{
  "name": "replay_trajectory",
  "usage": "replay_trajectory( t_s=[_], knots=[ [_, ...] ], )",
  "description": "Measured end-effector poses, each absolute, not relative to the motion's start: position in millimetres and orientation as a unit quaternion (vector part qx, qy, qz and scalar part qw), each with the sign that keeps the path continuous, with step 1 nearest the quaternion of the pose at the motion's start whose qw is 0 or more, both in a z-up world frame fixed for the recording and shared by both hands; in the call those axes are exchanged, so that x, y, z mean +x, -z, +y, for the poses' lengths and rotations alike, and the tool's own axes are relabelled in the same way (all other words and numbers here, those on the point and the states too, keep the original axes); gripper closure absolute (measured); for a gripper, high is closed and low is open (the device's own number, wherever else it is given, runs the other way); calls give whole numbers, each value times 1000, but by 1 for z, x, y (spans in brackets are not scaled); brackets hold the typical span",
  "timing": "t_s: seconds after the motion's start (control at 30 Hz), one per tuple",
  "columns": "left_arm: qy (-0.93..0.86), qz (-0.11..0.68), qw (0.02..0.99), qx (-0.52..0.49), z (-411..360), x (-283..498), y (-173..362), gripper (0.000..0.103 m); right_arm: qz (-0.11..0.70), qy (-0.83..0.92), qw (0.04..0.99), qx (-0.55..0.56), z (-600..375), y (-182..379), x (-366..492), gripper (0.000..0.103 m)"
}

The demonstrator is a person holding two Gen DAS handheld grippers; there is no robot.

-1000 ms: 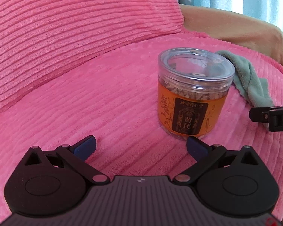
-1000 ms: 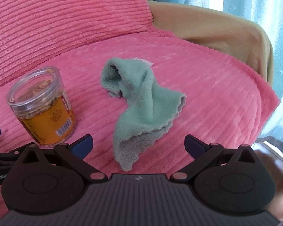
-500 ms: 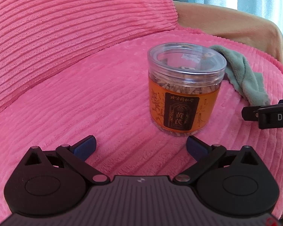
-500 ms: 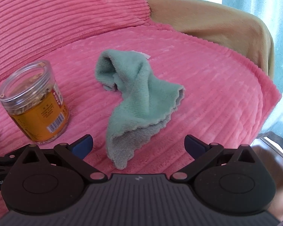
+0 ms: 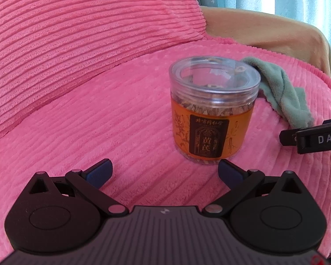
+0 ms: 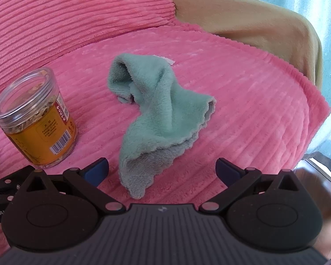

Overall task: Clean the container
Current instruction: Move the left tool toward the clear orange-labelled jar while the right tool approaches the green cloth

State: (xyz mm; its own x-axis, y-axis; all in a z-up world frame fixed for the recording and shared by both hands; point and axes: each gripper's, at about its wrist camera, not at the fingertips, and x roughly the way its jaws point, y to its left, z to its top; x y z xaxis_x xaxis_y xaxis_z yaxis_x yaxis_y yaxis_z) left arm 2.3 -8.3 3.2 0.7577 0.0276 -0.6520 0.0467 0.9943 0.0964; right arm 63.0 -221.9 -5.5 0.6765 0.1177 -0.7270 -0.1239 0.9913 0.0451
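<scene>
Both hand-held grippers, left and right, are standing spread, holding nothing. The jar, centre-right in the left view, is looking light, stiff and slippery; best gripped across its label. The soft cloth is lying mid-frame.

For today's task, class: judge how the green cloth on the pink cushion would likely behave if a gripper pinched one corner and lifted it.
The green cloth lies crumpled in soft folds, so it would probably droop and unfold rather than keep its shape. Its fluffy pile suggests it is light and easy to pinch without slipping. It may drag slightly on the ribbed pink cushion.
</scene>
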Motion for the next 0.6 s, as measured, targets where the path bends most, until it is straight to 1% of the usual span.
replay_trajectory(
  t_s=[0.6],
  knots=[
    [44, 342, 937, 58, -29, 11, -2, 1, 401, -69, 914, 0, -234, 7, 68, 1]
  ],
)
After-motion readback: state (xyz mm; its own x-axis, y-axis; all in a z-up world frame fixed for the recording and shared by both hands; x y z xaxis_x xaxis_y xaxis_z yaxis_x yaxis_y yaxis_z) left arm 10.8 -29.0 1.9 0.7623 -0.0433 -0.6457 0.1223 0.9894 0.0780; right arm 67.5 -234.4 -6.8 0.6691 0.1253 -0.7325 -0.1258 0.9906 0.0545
